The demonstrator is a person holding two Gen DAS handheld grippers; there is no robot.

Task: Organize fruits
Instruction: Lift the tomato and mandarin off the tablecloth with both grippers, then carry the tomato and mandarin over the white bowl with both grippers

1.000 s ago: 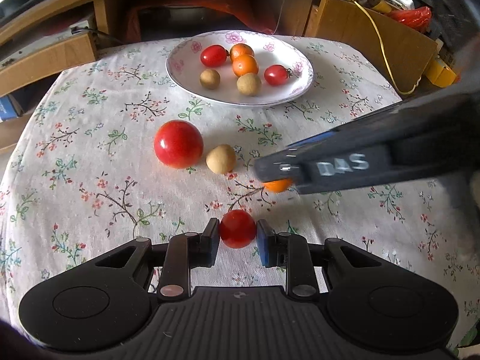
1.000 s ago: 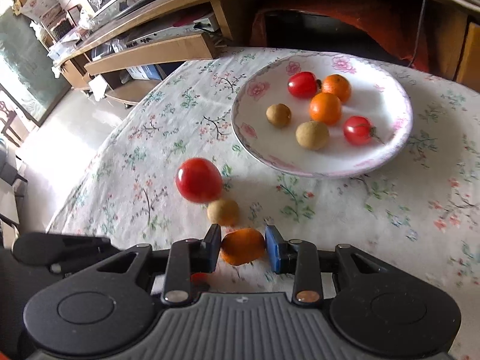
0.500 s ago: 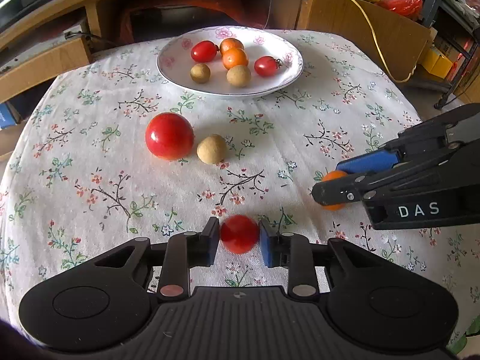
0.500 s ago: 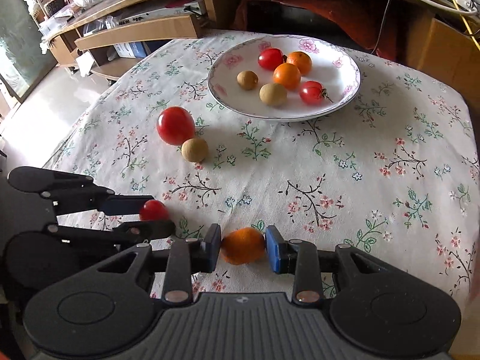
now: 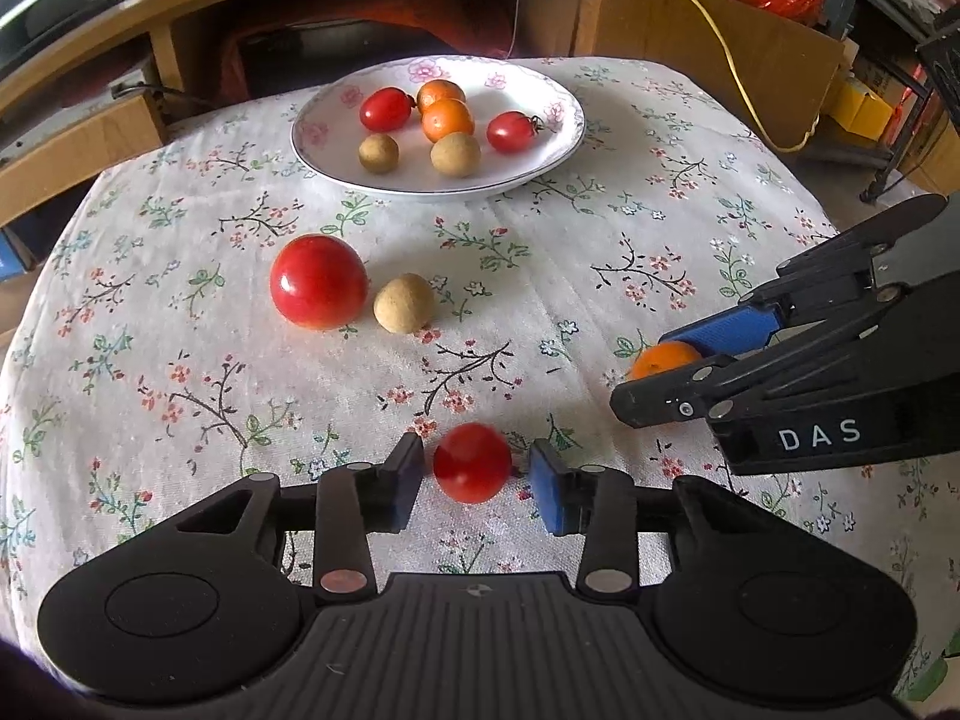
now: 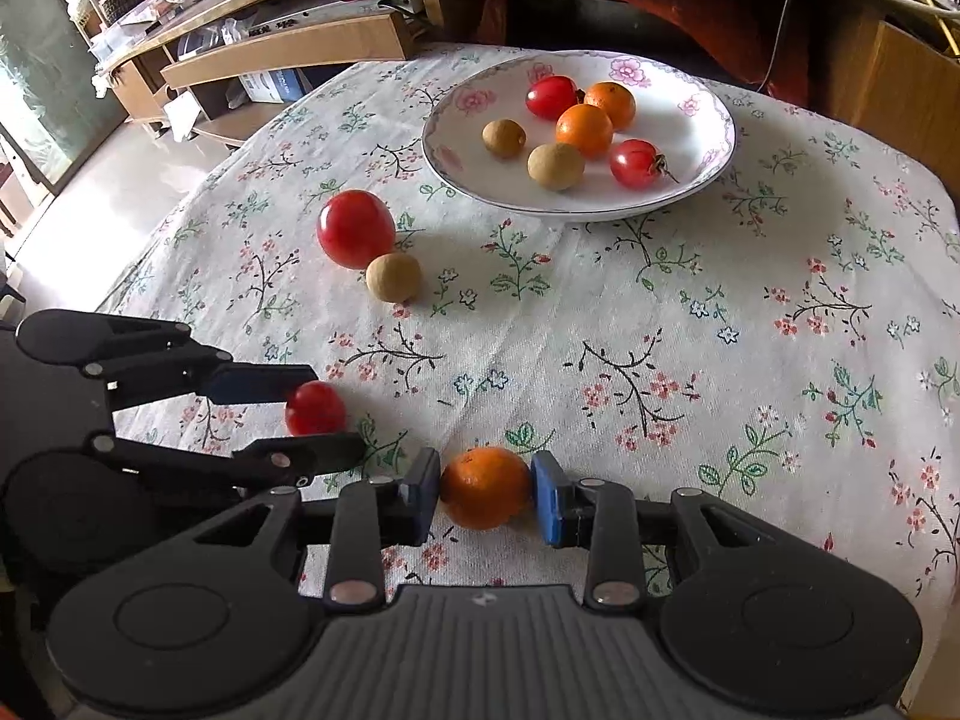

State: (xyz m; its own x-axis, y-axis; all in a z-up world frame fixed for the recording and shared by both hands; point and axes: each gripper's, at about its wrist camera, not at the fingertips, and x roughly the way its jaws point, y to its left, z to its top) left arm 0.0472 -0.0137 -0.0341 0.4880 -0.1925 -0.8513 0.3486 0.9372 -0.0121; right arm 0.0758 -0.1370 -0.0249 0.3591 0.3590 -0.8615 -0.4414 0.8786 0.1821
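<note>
1. Left wrist view: the left tongs (image 5: 474, 487) have just been opening, and the two pads now stand apart.
2. A small red cherry tomato (image 5: 472, 462) sits between the pads, with a thin gap on each side, so the pads do not press on it.
3. The cherry tomato looks a bit blurry.
4. Right wrist view: the right tongs (image 6: 486, 495) are pinching a small orange (image 6: 486, 487), with a pad touching each side of it.
5. In the left wrist view the right tongs (image 5: 666, 369) come in from the right side, and the small orange (image 5: 665, 358) peeks out between their tips.
6. In the right wrist view the left tongs (image 6: 318, 411) are near the right tongs, on their left, with the cherry tomato (image 6: 314, 408) between their tips.
7. Ahead of the left tongs, on the bench (image 5: 600, 276) with its flower cloth, sits a big red tomato (image 5: 318, 281).
8. A brown longan (image 5: 404, 303) lies just beside the big tomato, on its right.
9. Farther ahead of both tongs is a white plate (image 5: 543, 150) with pink flowers on its rim.
10. The plate holds two cherry tomatoes, two small oranges and two brown longans.
</note>
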